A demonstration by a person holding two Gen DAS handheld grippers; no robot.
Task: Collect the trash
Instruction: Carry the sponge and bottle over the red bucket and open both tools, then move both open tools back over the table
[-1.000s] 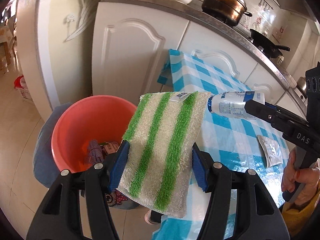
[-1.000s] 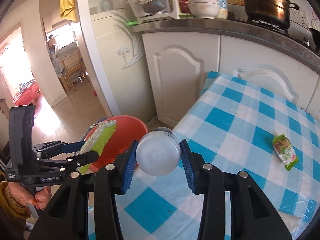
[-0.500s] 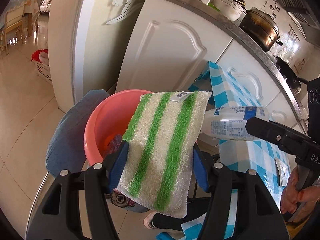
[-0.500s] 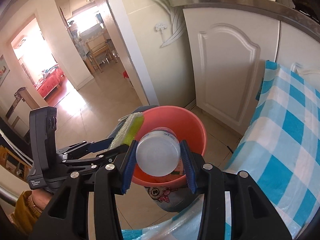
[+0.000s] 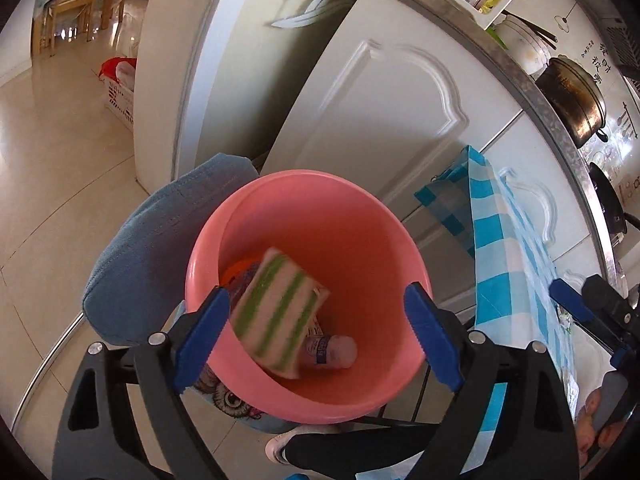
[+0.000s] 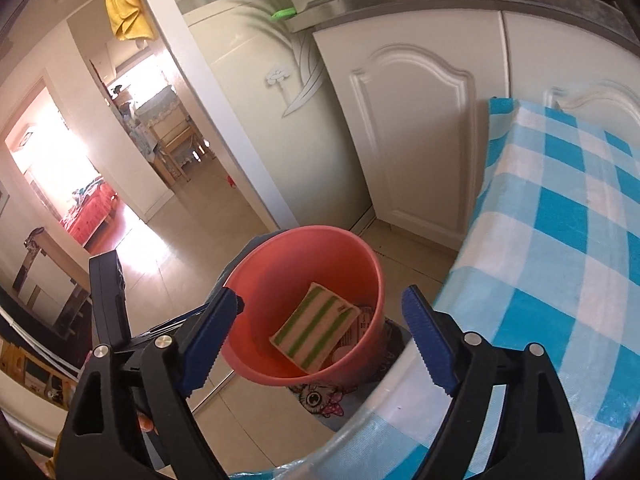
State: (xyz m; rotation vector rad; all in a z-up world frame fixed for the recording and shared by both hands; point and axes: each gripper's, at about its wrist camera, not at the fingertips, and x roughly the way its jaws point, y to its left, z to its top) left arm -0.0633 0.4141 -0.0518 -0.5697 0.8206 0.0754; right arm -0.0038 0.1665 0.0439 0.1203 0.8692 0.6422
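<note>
White kitchen cabinets [image 5: 384,120] fill the background behind the pink bucket [image 5: 280,200], their worktop cut off at the frame's upper edge. The bench [image 6: 560,220], under a blue-and-white checked cloth, stands just right of the bucket; only its near corner shows. A blue cushioned stool [image 5: 132,264] lies beneath and left of the bucket, mostly hidden by it. The bucket sits below both grippers, its far inner wall bare.

The left gripper [image 5: 316,332] hovers over the bucket mouth, its jaws having just been opening, now spread wide with nothing between them. The right gripper [image 6: 320,336] hangs beside the bucket's right rim, its jaws likewise just opened and released, empty.

Inside the bucket the green-striped sponge cloth [image 5: 280,312] lies tilted on other rubbish. The white bottle [image 5: 332,352] rests just beside it, half covered by the cloth and unseen from the right wrist view. Orange and purple scraps beneath the cloth are too hidden to identify.
</note>
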